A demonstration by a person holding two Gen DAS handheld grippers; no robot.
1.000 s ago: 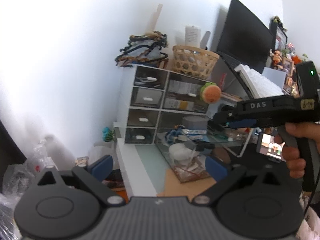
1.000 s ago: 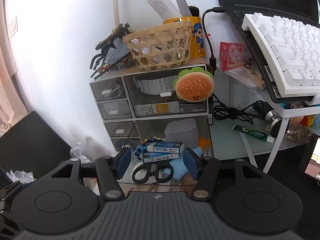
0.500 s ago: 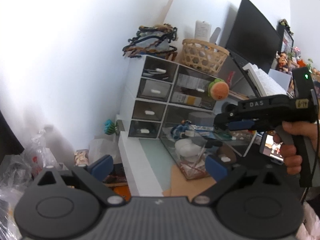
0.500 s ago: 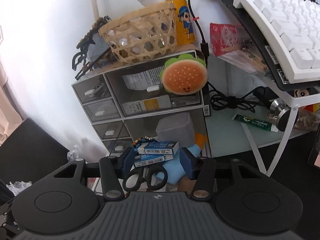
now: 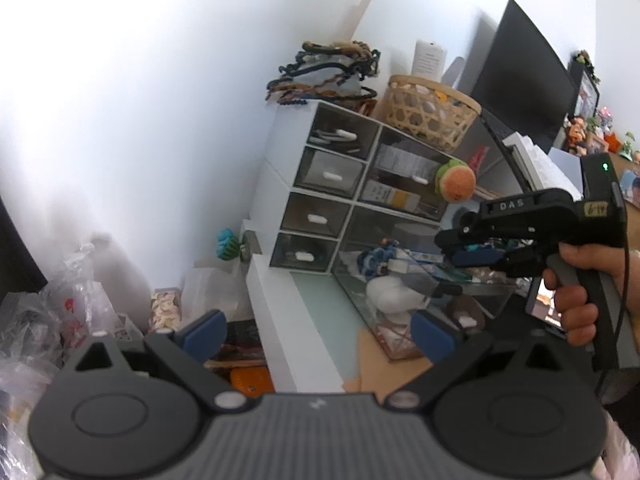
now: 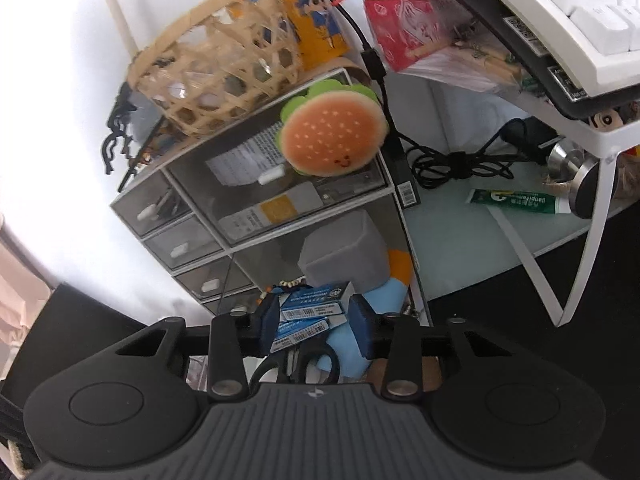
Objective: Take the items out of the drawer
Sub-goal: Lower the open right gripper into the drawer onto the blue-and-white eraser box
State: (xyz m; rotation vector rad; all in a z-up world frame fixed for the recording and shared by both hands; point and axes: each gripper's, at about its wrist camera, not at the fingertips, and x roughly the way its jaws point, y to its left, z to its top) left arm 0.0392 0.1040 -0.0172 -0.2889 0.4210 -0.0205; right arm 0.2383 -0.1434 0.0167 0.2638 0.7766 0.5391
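Right wrist view puts my right gripper (image 6: 316, 318) over the pulled-out clear drawer (image 5: 360, 292). Its jaws have just been closing around two blue-and-white boxes (image 6: 310, 316) stacked in that drawer; I can't tell whether the pads press on them yet. Black scissors (image 6: 304, 364) lie just under the boxes, one pair, with a grey block (image 6: 344, 256) and a light-blue plush (image 6: 384, 304) behind. Only this view shows the green tube (image 6: 516, 200), the coiled black cable (image 6: 456, 160) and the white keyboard (image 6: 580, 12).

Left wrist view shows what that one misses: the hand (image 5: 580, 292) on the right gripper's handle, the dark monitor (image 5: 520, 80), and my left gripper (image 5: 320, 332), jaws wide apart, nothing between them, well short of the drawer. Four small drawers stacked in the unit's (image 5: 272, 184) left column. One burger plush (image 6: 332, 136) and one wicker basket (image 6: 216, 76), in both views.
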